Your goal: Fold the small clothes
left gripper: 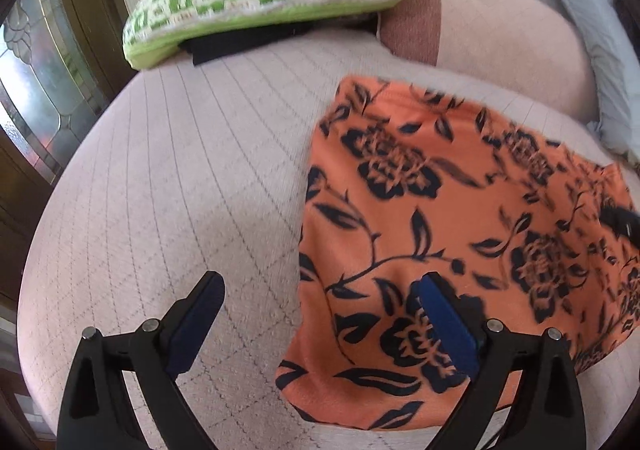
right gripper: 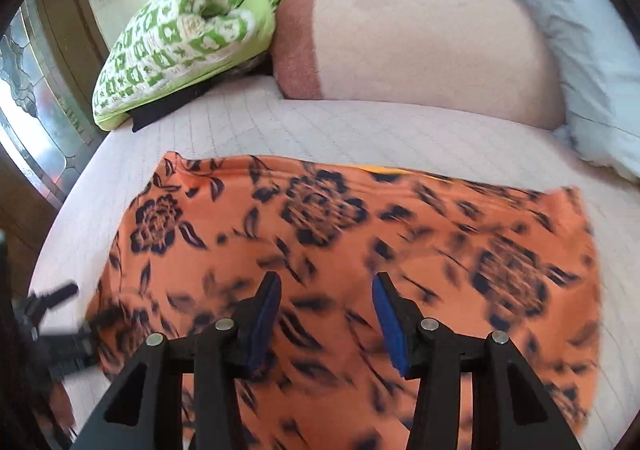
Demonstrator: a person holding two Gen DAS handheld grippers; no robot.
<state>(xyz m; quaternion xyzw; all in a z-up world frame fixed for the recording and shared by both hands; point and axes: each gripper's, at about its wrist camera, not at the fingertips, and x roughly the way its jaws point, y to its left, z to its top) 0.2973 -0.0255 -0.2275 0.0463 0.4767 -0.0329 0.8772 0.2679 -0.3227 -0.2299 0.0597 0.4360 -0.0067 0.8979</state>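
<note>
Both grippers spread, left (left gripper: 320, 290) and right (right gripper: 324, 290), pinching nothing. Cloth (left gripper: 440, 210) lies folded; I'd square its edges before regripping

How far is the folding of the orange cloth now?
Done: the orange floral garment lies on the bed in a roughly rectangular shape, apparently folded. In hand: nothing; the left gripper and right gripper hang open above it. Left: possibly further folds.
</note>
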